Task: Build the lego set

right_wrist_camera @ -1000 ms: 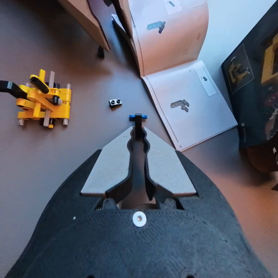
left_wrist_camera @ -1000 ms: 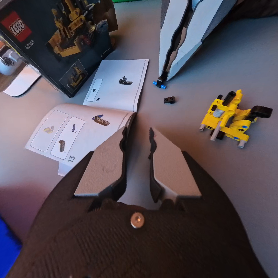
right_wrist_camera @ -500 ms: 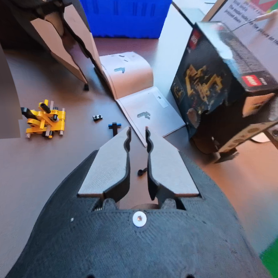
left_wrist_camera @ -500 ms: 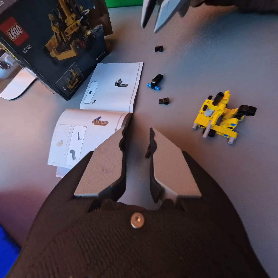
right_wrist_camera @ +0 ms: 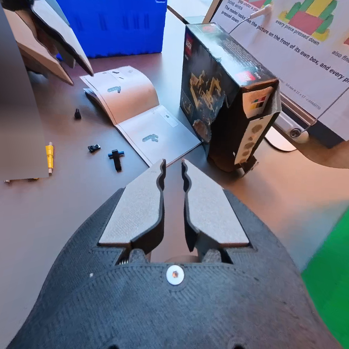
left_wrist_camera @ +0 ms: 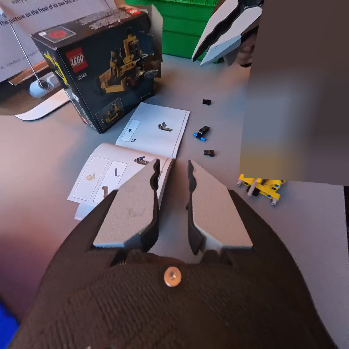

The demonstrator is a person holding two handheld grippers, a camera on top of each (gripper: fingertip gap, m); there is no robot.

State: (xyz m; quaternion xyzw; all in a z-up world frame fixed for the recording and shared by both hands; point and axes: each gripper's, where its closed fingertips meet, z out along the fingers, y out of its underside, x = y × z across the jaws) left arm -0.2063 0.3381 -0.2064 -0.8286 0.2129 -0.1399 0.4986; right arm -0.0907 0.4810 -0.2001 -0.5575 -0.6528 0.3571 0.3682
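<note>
A partly built yellow lego model (left_wrist_camera: 262, 188) lies on the grey table, mostly hidden by a blur patch; one yellow end shows in the right wrist view (right_wrist_camera: 49, 156). A black piece with a blue pin (left_wrist_camera: 201, 132) (right_wrist_camera: 116, 158) lies loose beside the open instruction booklet (left_wrist_camera: 154, 130) (right_wrist_camera: 132, 105). A small black plate (left_wrist_camera: 209, 152) (right_wrist_camera: 94, 147) lies near it. My left gripper (left_wrist_camera: 172, 161) is open and empty above the booklet's edge. My right gripper (right_wrist_camera: 173, 160) is open and empty, raised above the table near the booklet's corner.
The dark lego box (left_wrist_camera: 105, 75) (right_wrist_camera: 222, 90) stands behind the booklet. Other small black pieces (left_wrist_camera: 206, 102) (right_wrist_camera: 77, 114) lie on the table. A blue crate (right_wrist_camera: 117, 24) and a green crate (left_wrist_camera: 181, 28) sit at opposite table ends. A printed sheet on a stand (right_wrist_camera: 283, 37) is behind the box. Spacing between my two grippers at the tips: around 20 cm. The small black plate (right_wrist_camera: 94, 147) sits 9 cm or so from the ends of my left fingers. Look for it in the left wrist view (left_wrist_camera: 209, 151) too.
My right gripper opened, left the black piece with the blue pin on the table, and pulled back and up. My left gripper stayed open and lifted away from the table.
</note>
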